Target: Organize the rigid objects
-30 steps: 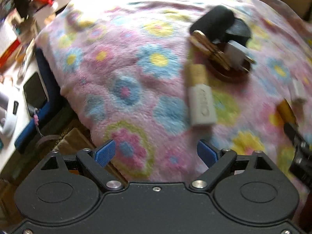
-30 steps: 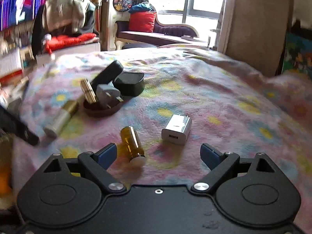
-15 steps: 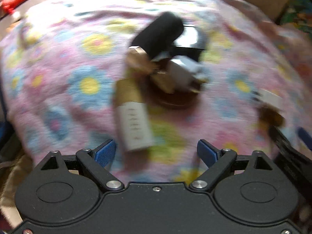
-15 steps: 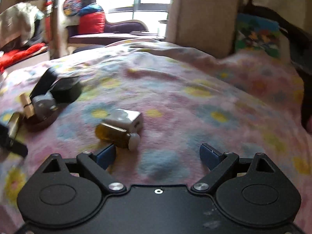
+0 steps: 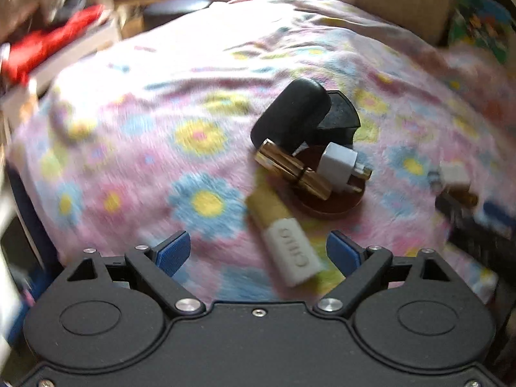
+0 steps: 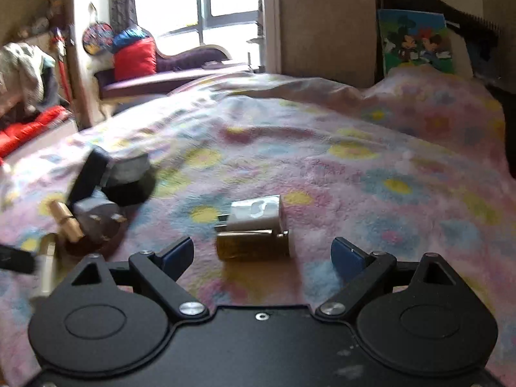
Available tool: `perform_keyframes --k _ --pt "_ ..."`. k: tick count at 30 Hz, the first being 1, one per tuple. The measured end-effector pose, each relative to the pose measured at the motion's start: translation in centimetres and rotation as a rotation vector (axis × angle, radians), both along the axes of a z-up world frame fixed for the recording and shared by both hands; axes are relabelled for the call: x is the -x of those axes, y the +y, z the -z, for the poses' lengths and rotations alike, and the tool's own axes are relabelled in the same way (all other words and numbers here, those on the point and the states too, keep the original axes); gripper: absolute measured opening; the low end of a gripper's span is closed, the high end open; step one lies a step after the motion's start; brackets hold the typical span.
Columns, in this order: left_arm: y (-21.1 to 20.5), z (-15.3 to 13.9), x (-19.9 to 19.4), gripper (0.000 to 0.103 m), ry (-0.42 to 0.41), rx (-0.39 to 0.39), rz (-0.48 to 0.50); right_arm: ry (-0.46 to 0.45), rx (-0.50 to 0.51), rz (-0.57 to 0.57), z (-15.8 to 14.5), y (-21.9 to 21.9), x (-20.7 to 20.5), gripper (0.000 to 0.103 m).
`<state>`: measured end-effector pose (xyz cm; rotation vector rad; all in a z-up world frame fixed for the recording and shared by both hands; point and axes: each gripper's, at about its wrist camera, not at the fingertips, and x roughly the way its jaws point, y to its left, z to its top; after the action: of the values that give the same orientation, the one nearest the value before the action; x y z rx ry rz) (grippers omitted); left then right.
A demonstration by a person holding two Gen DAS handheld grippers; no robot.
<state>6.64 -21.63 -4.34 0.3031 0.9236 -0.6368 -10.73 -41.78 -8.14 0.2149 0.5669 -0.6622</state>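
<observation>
A gold-and-white perfume bottle (image 5: 283, 235) lies on the flowered blanket between the tips of my open left gripper (image 5: 258, 251). Beyond it a brown dish (image 5: 335, 204) holds a gold tube (image 5: 293, 169) and a white plug adapter (image 5: 338, 164); a black case (image 5: 290, 116) leans on it. My open right gripper (image 6: 262, 256) hovers just before an amber bottle (image 6: 253, 245) lying on its side, with a white charger (image 6: 256, 213) right behind it. The dish group shows at the left of the right wrist view (image 6: 93, 216).
A black box (image 5: 338, 119) sits behind the dish. The flowered blanket (image 6: 371, 167) covers the whole bed. The blanket's left edge (image 5: 29, 174) drops to the floor. A sofa with a red cushion (image 6: 135, 59) and a window lie beyond the bed.
Both grippers swung and moved in. The perfume bottle now lies between the left tips. The amber bottle and charger now sit centred before the right gripper. Both stayed open.
</observation>
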Motion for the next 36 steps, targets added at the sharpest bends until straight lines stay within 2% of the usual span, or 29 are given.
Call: perform_keyframes --k 1,2,3,4,8,12,17,19,24,28,32,34,36 --pt "0.0 0.0 0.1 0.091 -0.023 -0.016 0.034 0.021 0.002 0.008 0.3 -0.2 -0.5 0.091" --pt "0.0 0.0 0.2 0.095 -0.046 -0.03 0.066 0.034 0.011 0.007 0.5 -0.3 -0.7 0.085" --pt "-0.1 0.1 0.3 0.096 -0.073 -0.045 0.1 0.033 0.031 -0.005 0.6 -0.1 -0.8 0.064" --pt "-0.2 0.1 0.4 0.096 -0.1 -0.06 0.134 0.026 0.053 -0.026 0.6 0.1 -0.7 0.052" --pt "-0.7 0.1 0.7 0.096 -0.128 -0.076 0.274 -0.008 0.057 -0.027 0.9 0.1 -0.4 0.053" --pt "-2.1 0.3 1.6 0.098 -0.191 -0.114 0.476 -0.041 0.035 -0.03 1.0 -0.3 0.0 0.053" --pt "-3.8 1.6 1.6 0.098 -0.221 -0.172 0.625 -0.074 0.015 -0.032 1.1 -0.6 0.4 0.053" --pt "-4.0 2.1 1.5 0.098 -0.217 -0.188 0.674 -0.088 0.005 -0.033 1.1 -0.7 0.7 0.053" --pt "-3.6 3.0 0.5 0.098 -0.139 -0.227 0.775 -0.107 -0.011 -0.043 1.3 -0.9 0.9 0.057" --pt "-4.3 3.4 -0.7 0.1 -0.109 -0.223 0.769 -0.111 -0.014 -0.046 1.3 -0.9 0.9 0.057" --pt "-4.9 4.0 -1.7 0.1 -0.043 -0.186 0.763 -0.109 -0.013 -0.05 1.4 -0.9 0.8 0.059" --pt "-4.9 4.0 -2.0 0.098 -0.012 -0.167 0.742 -0.108 -0.012 -0.051 1.4 -0.9 0.7 0.059" --pt "-4.7 3.9 -1.9 0.09 0.002 -0.146 0.71 -0.106 -0.01 -0.052 1.4 -0.8 0.7 0.06"
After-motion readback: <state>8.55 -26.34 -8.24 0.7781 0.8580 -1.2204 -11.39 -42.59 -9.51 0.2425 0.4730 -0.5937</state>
